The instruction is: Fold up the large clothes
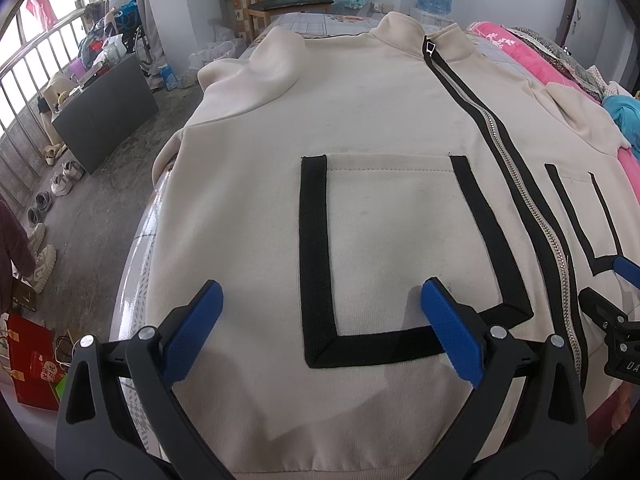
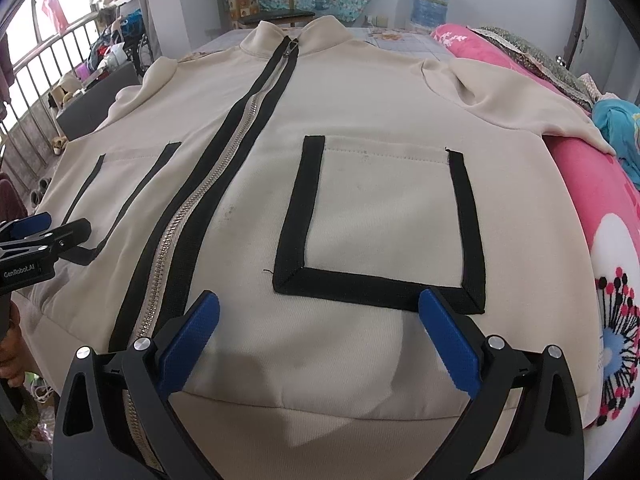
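The step in hand looks like the first grab before any fold. Both tools hover over the near hem, neither touching cloth. To do it well: drop each gripper to the hem w/ jaws wide, pinch both layers (front + back) near the outer corners, not mid-panel, so the fold line stays straight. Keep the metal zip [image 2: 192, 216] flat and centred; if it buckles the fold will skew. Sleeves prob. want tucking in first, since they spill past the body on both sides.

Left gripper [image 1: 322, 310]: blue pads spread apart, nothing between them, over the black-edged patch pocket [image 1: 396, 248] on the left half. Right gripper [image 2: 320, 314]: same, released and empty, over the other black-trimmed pocket [image 2: 384, 216].

The cream zip-front jacket with stand collar [image 1: 360, 112] lies face up, zipped shut, spread across a bed w/ a checked sheet [image 1: 308, 20], collar far, ribbed hem near. Fabric is thick knit, mostly smooth, w/ faint grey smudges near the zip. Left sleeve [image 1: 248, 68] is bunched at the far left, hanging twd the bed edge; right sleeve [image 2: 500, 92] drapes onto a pink floral quilt [image 2: 592, 200] at the right.
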The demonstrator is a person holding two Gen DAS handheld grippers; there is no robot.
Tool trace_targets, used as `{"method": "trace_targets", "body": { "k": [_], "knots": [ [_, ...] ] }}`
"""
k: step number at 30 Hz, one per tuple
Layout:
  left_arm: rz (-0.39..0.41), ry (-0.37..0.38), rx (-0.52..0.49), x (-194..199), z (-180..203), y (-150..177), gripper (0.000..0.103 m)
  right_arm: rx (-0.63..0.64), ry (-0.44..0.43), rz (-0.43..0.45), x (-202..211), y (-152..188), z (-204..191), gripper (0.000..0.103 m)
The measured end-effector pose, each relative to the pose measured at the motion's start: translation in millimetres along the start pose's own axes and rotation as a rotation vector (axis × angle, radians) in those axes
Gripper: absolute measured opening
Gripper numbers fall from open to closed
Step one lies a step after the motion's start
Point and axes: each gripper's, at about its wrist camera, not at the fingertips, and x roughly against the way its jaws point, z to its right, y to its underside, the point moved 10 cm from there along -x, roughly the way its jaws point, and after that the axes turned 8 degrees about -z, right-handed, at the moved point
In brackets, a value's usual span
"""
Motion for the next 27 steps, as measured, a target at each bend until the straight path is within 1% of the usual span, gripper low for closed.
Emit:
{"method": "trace_targets", "body": {
  "k": [14, 20, 25, 27],
  "knots": [
    [-0.002, -0.001, 0.000, 1.0, 0.9, -0.1, 0.096, 0.006, 0.001, 0.006, 0.2, 0.0, 0.0, 0.097],
    [0.001, -0.001, -0.001, 1.2, 1.0, -0.5, 0.096, 0.011, 0.000, -0.007, -0.1, -0.4, -0.1, 0.097],
    [0.016, -0.003, 0.001, 2.7, 1.3, -1.9, 0.096, 0.017, -0.006, -0.035, 1.1, -0.9, 0.5, 0.097],
    [0.031, 0.008, 0.015, 6.7, -1.2, -2.6, 0.096, 0.013, -0.018, -0.022, 4.4, -3.3, 0.2, 0.097]
  ]
}}
